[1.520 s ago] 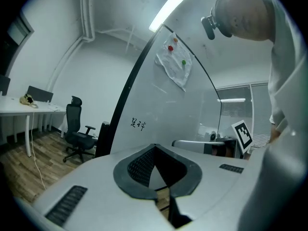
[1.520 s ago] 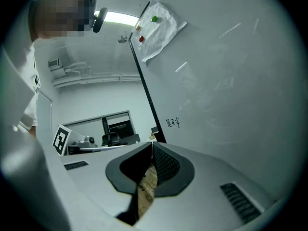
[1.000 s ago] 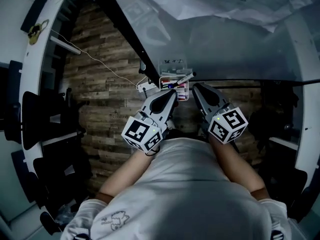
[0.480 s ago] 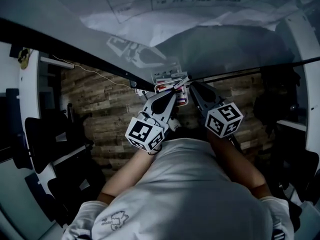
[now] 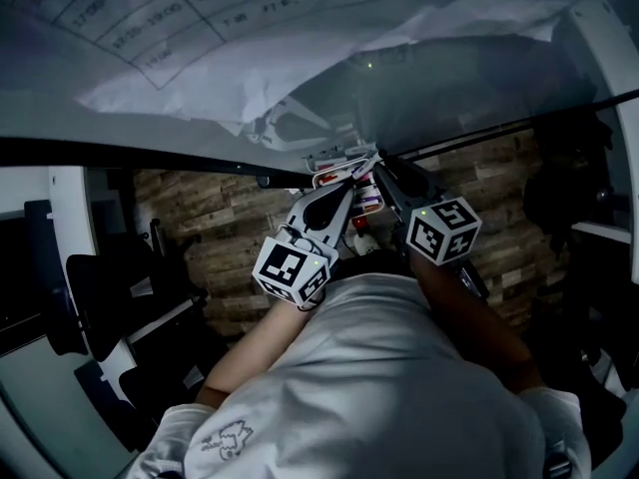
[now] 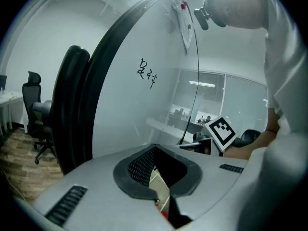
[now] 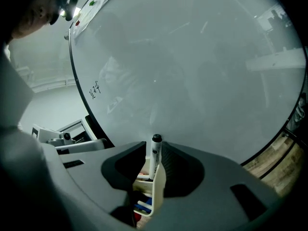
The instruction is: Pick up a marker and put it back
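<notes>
A white marker with a black cap [image 7: 155, 154] stands upright between the jaws of my right gripper [image 7: 155, 146], which is shut on it. Right under it is the white marker holder [image 7: 157, 190], with blue and red markers inside. In the head view the marker [image 5: 365, 164] slants over the holder [image 5: 339, 175], fixed at the whiteboard's lower edge, with my right gripper [image 5: 379, 168] at its right. My left gripper [image 5: 348, 191] sits just left of the holder with its jaws shut and empty. A piece of the holder [image 6: 160, 189] shows behind its jaws [image 6: 154, 148].
The whiteboard [image 5: 449, 88] fills the space ahead, with a printed paper sheet [image 5: 200, 48] taped on it. A black frame edge [image 6: 103, 90] runs along the board. An office chair [image 6: 38, 114] stands to the left on the wooden floor [image 5: 220, 238].
The head view has swung upward, so more of the whiteboard and paper shows. Both grippers stay at the holder, and the marker remains in the right gripper.
</notes>
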The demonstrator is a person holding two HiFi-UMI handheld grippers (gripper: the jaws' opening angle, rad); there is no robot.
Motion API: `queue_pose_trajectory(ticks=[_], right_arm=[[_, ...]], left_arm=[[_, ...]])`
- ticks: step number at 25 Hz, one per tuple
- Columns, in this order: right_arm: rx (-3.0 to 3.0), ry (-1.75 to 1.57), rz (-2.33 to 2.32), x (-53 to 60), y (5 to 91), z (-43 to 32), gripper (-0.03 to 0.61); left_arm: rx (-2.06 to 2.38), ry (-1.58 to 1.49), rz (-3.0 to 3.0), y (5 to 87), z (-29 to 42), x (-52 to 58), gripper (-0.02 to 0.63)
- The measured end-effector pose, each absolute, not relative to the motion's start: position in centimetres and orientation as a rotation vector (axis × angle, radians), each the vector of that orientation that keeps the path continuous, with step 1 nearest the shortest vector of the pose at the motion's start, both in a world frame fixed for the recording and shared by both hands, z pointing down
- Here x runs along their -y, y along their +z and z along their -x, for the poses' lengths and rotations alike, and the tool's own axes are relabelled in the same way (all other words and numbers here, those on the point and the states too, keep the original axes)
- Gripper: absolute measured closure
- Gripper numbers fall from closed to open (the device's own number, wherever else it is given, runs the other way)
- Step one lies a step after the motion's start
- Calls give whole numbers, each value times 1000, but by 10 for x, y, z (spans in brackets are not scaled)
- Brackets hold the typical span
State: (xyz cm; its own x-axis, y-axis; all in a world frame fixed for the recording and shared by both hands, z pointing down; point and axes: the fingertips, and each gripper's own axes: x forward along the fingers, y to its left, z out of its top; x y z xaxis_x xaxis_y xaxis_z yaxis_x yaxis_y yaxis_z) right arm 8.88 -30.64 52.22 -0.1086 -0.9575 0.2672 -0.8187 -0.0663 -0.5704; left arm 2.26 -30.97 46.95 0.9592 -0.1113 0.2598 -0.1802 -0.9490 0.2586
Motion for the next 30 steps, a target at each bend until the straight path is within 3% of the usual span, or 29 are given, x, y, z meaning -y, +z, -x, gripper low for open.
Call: queue_pose_trajectory(ticks=[18, 30], right_arm=[[-1897, -886, 2001, 314, 531, -93, 502], [-2093, -630, 2038, 301, 458, -94, 503]], left_arm=[[240, 428, -2868, 474, -2, 311, 609], [391, 205, -2820, 430, 6, 309, 609]])
